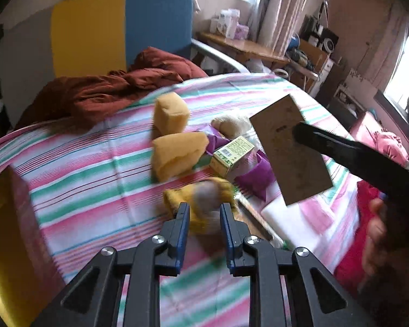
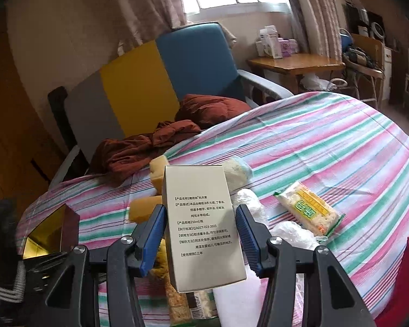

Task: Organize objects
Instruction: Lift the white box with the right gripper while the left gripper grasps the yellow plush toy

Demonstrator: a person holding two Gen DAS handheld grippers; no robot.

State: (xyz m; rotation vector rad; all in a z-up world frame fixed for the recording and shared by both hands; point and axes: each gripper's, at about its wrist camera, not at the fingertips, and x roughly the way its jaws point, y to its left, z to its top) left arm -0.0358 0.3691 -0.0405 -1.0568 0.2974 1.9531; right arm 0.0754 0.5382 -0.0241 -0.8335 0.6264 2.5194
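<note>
My right gripper is shut on a tall silver-beige carton with printed text, held upright above the striped bedspread. The carton and the right gripper's finger also show in the left wrist view, in the air at right. My left gripper has its jaws apart around a small yellow plush toy lying on the bed; whether they press it is unclear. Two yellow sponges and a green-yellow box lie beyond it.
A cracker packet, clear plastic wrap, a purple cloth, a beige plush and a rust-red quilt lie on the bed. A gold-lined open box stands at left. A blue-yellow headboard and a wooden table stand behind.
</note>
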